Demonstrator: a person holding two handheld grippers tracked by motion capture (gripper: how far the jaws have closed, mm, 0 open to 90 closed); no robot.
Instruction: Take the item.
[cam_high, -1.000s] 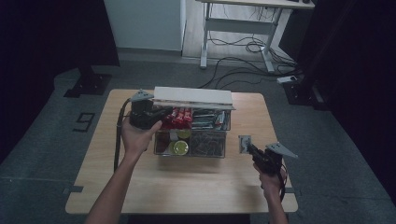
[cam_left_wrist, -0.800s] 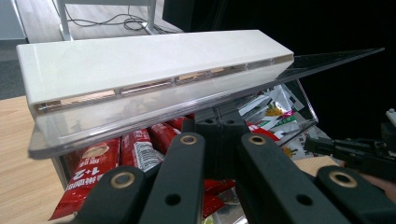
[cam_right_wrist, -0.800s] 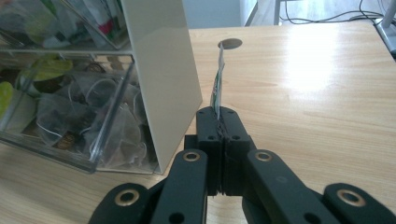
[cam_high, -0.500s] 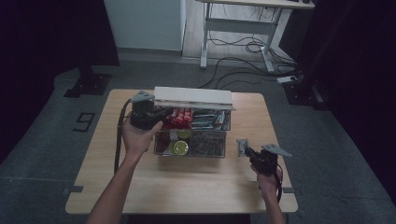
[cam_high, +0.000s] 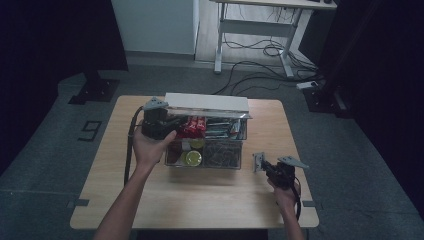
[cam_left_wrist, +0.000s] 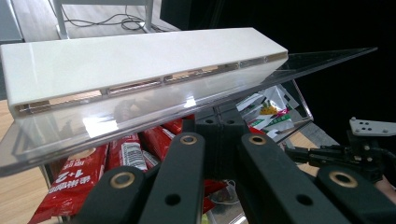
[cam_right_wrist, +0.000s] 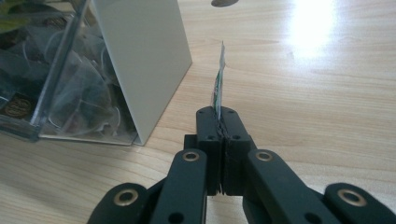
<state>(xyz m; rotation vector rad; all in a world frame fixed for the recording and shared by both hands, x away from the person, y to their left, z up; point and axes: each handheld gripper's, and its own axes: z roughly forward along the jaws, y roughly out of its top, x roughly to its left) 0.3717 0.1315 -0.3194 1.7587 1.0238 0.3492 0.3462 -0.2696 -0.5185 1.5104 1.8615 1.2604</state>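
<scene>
The right gripper (cam_right_wrist: 219, 122) has its jaws clamped on a thin flat sachet (cam_right_wrist: 218, 84), held on edge just above the counter (cam_high: 210, 200), to the right of the clear organiser box (cam_high: 205, 145) and near its white end wall. The left gripper (cam_left_wrist: 215, 128) sits at the box's left rear with jaws together under the raised clear lid (cam_left_wrist: 140, 112), apparently pinching its edge to hold it up, though the contact itself is hidden.

The step in hand looks like carrying one sachet away from the open box. To do it well, the right hand should keep the pinch low on the sachet so that it does not flop, and lower it until the bottom edge meets the wood before letting go. The left hand should hold the lid steady — if it drops, it may jolt the box.

By count: one box, one lid with one white hinge bar (cam_left_wrist: 130, 60), one sachet in the jaws. Inside, at least two red packets (cam_left_wrist: 88, 172) show at the back, two round yellow-green items (cam_high: 192, 157) in front, and a heap of tea bags (cam_right_wrist: 70, 102) too tangled to count.
</scene>
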